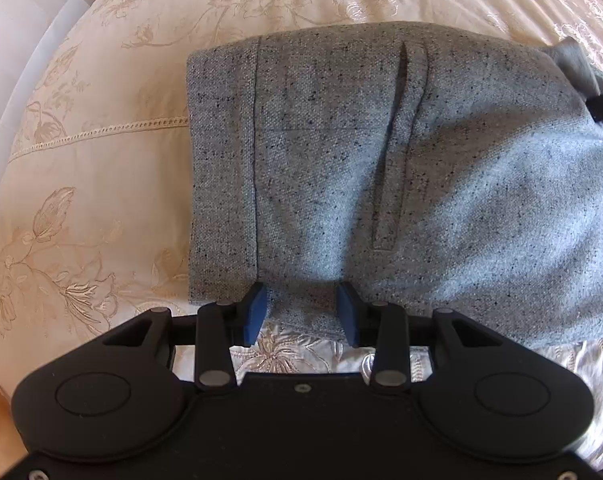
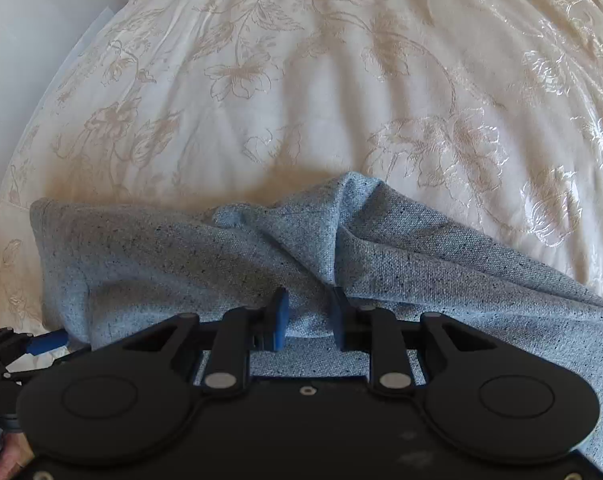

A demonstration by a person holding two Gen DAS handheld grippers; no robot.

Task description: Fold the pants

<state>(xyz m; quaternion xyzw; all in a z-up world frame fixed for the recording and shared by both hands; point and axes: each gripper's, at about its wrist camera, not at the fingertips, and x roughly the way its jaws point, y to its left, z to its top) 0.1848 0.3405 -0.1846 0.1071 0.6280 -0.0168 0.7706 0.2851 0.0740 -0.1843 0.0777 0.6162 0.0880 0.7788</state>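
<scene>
Grey speckled pants point(image 1: 381, 168) are laid on a cream bedspread point(image 1: 101, 184) embroidered with flowers. In the left wrist view the waistband point(image 1: 221, 168) is seen at the left end of the garment, with a slit pocket point(image 1: 397, 148) further right; the cloth lies mostly flat there.

The left gripper point(image 1: 301, 314) is pointed steeply down at the near edge of the pants. Its blue pads point(image 1: 256, 312) are held apart, and the edge of the cloth is seen in the gap between them; no pressing of the pads on it is visible, so the jaws are taken as parted and nothing is gripped. A small black part of the other tool is seen at the right edge of this view.

In the right wrist view the pants are bunched into a raised fold point(image 2: 341, 216) ahead of the right gripper point(image 2: 307, 316). A ridge of cloth is seen between its pads point(image 2: 280, 320), which stand a little apart; whether the cloth is pinched cannot be told. At the lower left of this view, part of the left gripper and a hand point(image 2: 9, 460) are visible.
</scene>
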